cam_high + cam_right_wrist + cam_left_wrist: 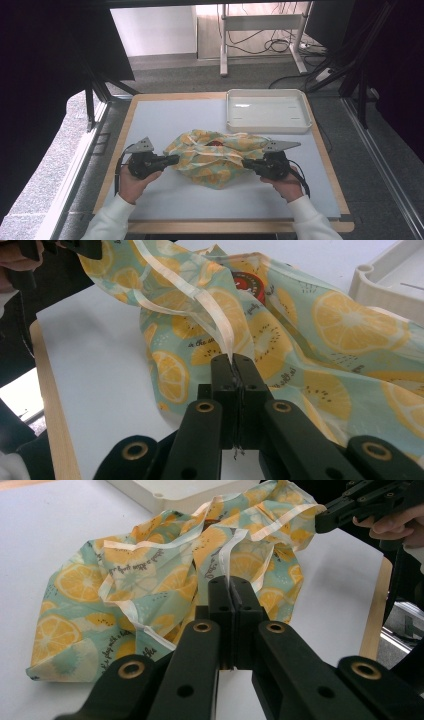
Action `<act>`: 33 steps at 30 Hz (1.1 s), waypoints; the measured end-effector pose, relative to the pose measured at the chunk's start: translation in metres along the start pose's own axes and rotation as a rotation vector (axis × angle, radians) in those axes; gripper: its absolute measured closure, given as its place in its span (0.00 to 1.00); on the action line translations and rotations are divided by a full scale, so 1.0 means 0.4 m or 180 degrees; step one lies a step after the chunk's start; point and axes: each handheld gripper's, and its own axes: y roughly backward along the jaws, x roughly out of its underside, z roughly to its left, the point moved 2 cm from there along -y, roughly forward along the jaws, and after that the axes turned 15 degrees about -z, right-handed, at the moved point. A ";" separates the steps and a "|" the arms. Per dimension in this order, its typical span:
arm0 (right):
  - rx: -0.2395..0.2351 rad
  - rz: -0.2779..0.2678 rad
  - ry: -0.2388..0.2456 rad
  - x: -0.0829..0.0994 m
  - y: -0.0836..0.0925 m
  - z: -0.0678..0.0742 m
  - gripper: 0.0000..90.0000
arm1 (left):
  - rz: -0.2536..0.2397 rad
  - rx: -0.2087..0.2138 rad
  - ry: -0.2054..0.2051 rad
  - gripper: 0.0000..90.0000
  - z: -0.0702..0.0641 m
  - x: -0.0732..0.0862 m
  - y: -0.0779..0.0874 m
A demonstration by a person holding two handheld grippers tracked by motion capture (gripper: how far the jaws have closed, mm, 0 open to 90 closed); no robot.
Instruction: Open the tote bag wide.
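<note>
Both grippers pinch the pale drawstring point(227, 555) of a lemon-print fabric bag point(215, 157): the left gripper point(176, 159) has its jaws pressed together on the ribbon at the bag's left side, the right gripper point(245, 163) likewise at its right. The bag lies crumpled mid-table on the white mat point(165, 117), something red point(248, 284) showing in its mouth. A white tray point(268, 111) sits just behind, at the far right.

bare table point(150, 120) left, white tray point(267, 111) blocking far right
</note>
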 end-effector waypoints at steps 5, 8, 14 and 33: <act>0.0006 -0.0001 -0.0002 0.001 0.001 -0.001 0.98 | 0.0014 0.0022 0.0060 1.00 0.000 0.012 -0.001; -0.0001 0.0020 -0.0015 0.007 -0.002 0.000 0.98 | 0.0040 0.0018 0.0077 1.00 -0.002 0.023 0.001; -0.0032 0.0115 -0.0017 0.024 0.005 0.012 0.98 | 0.0069 0.0051 0.0064 1.00 -0.020 0.054 0.008; 0.0033 0.0582 0.0022 0.100 -0.031 0.011 0.98 | 0.0376 -0.0012 0.0147 1.00 0.007 0.122 -0.018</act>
